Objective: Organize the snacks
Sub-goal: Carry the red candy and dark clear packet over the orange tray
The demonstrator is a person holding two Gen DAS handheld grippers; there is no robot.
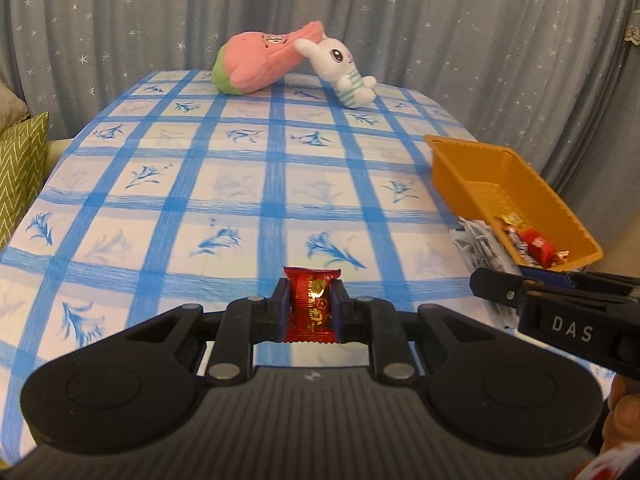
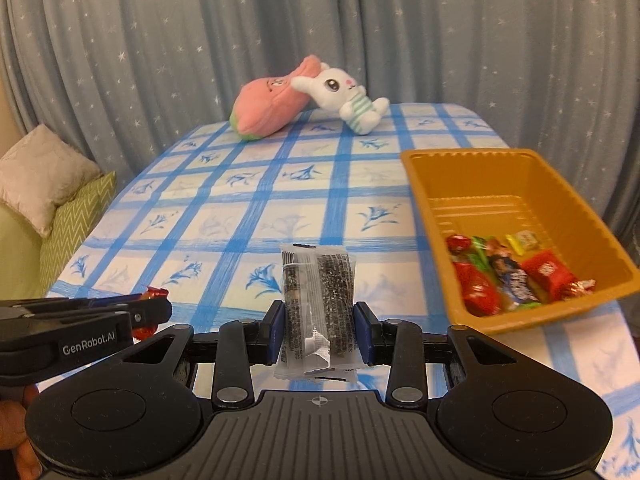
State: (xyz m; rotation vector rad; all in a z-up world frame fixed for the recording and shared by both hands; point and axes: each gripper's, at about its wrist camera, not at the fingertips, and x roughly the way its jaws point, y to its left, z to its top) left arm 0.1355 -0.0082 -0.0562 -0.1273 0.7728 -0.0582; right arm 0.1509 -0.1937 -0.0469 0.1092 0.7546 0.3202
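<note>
The orange plastic tray point(image 2: 436, 184) lay ahead and to the right of both grippers, nearer the right gripper point(image 2: 319, 332), which clamped a clear-wrapped dark sesame bar point(image 2: 318, 304) upright. The left gripper point(image 1: 311, 312) pinched a red foil-wrapped candy point(image 1: 311, 304).

My left gripper point(image 1: 311, 307) & right gripper point(image 2: 320, 330): matte black bodies w/ ribbed grey centre, blue pads, silver pivot screws. White lettering on sides: "DAS", "GenRobot.AI".
</note>
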